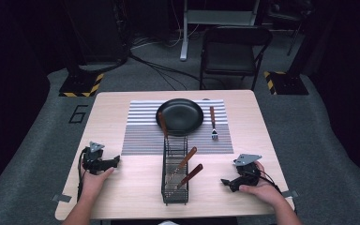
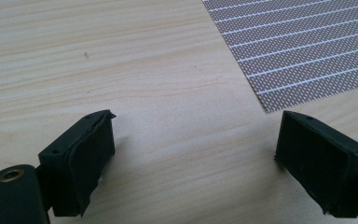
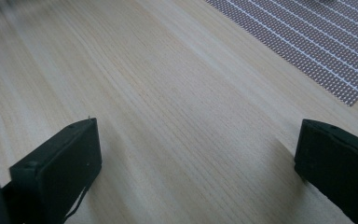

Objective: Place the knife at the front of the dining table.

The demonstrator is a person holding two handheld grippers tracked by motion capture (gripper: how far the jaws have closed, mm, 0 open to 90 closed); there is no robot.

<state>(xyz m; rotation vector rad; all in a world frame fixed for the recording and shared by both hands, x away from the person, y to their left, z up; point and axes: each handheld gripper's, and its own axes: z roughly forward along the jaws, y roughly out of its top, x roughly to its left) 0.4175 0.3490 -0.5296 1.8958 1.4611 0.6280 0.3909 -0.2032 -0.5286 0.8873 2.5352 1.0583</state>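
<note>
A black round plate (image 1: 179, 116) sits on a striped placemat (image 1: 140, 136) at the table's far middle. A fork (image 1: 213, 123) with a brown handle lies on the mat right of the plate. A black wire basket (image 1: 168, 187) stands in the middle front, with two brown-handled utensils (image 1: 183, 161) lying in it and a third (image 1: 162, 124) reaching towards the plate. My left gripper (image 1: 115, 161) rests on the table left of the basket, open and empty. My right gripper (image 1: 226, 182) rests to the basket's right, also open and empty. Bare wood lies between the left gripper (image 2: 198, 123) jaws and the right gripper (image 3: 199, 130) jaws.
The wooden table (image 1: 112, 108) has bare room on both sides of the mat. A corner of the placemat (image 2: 307, 46) shows ahead of the left gripper, and the placemat (image 3: 317, 42) lies ahead of the right one. A folding chair (image 1: 232, 49) stands beyond the table.
</note>
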